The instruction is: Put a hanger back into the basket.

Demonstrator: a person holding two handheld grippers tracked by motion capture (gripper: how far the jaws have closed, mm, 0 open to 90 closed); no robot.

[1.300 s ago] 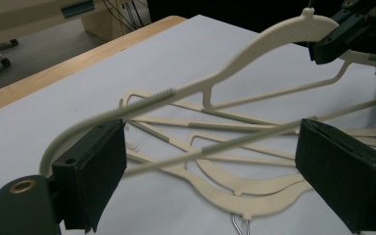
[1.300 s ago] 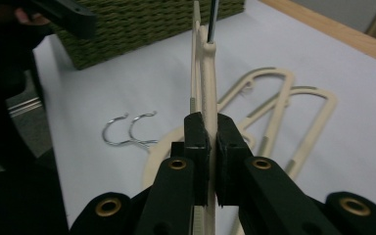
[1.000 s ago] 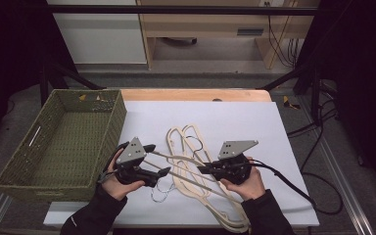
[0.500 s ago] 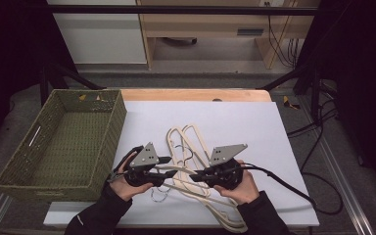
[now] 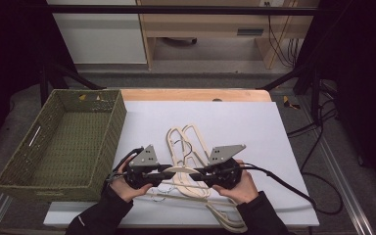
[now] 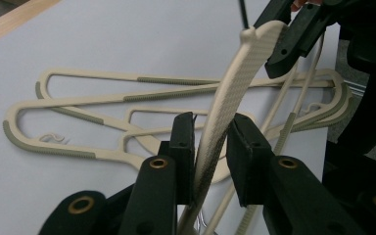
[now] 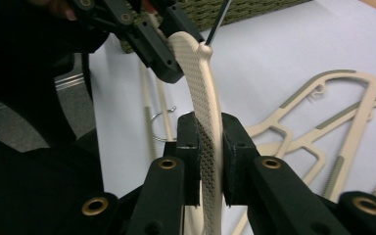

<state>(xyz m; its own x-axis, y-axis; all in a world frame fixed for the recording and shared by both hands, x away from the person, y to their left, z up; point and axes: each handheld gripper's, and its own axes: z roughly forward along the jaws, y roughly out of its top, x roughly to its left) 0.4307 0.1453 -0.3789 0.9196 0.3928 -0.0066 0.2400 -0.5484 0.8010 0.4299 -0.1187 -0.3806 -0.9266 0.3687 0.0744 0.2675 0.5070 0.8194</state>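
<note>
Both tongs hold one cream hanger (image 5: 180, 170) raised just above the white surface (image 5: 284, 147), near its front edge. The left tongs (image 6: 209, 147) have just been closing and their pads now press one arm of the hanger. The right tongs (image 7: 209, 147) grip the other arm, though they have just eased slightly. More hangers (image 5: 188, 142) lie flat underneath, beside a woven basket (image 5: 34, 161).

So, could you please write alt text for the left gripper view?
The left gripper pinches a cream hanger between its black jaws, while the right gripper grips its far end. More hangers lie on the white table.
</note>
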